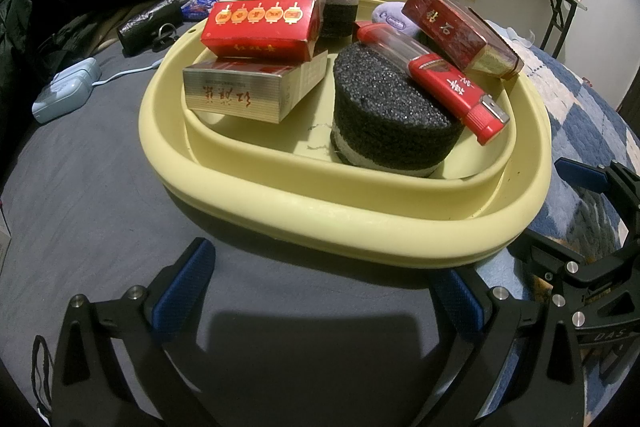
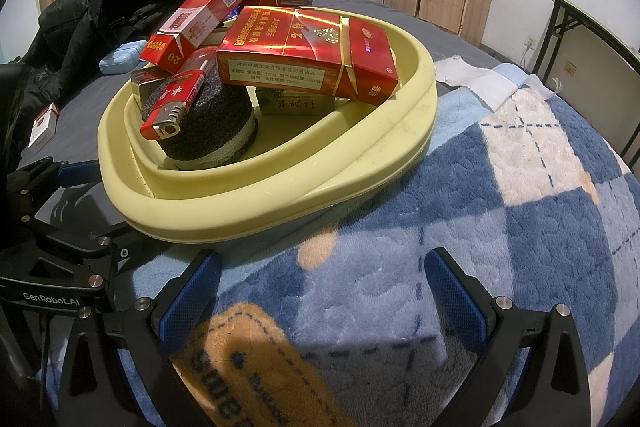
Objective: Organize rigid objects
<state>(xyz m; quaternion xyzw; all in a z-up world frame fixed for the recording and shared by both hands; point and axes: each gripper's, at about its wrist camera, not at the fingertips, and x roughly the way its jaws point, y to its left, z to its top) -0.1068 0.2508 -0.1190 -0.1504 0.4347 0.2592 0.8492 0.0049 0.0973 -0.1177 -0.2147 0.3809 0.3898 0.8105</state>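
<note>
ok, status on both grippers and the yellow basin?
Left gripper open, empty, short of the pale yellow plastic basin. Right gripper open, empty, over the blue plush blanket. Red lighter lies tilted on the black foam puck. Nothing blocking.

Pale yellow basin; blue/white checked blanket.

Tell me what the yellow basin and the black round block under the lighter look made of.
Yellow basin: probably matte plastic or silicone; smooth thick moulded rim, faint scuffs. Black round block: looks like coarse foam or sponge; grainy, speckled, porous surface with a pale band near its base.
</note>
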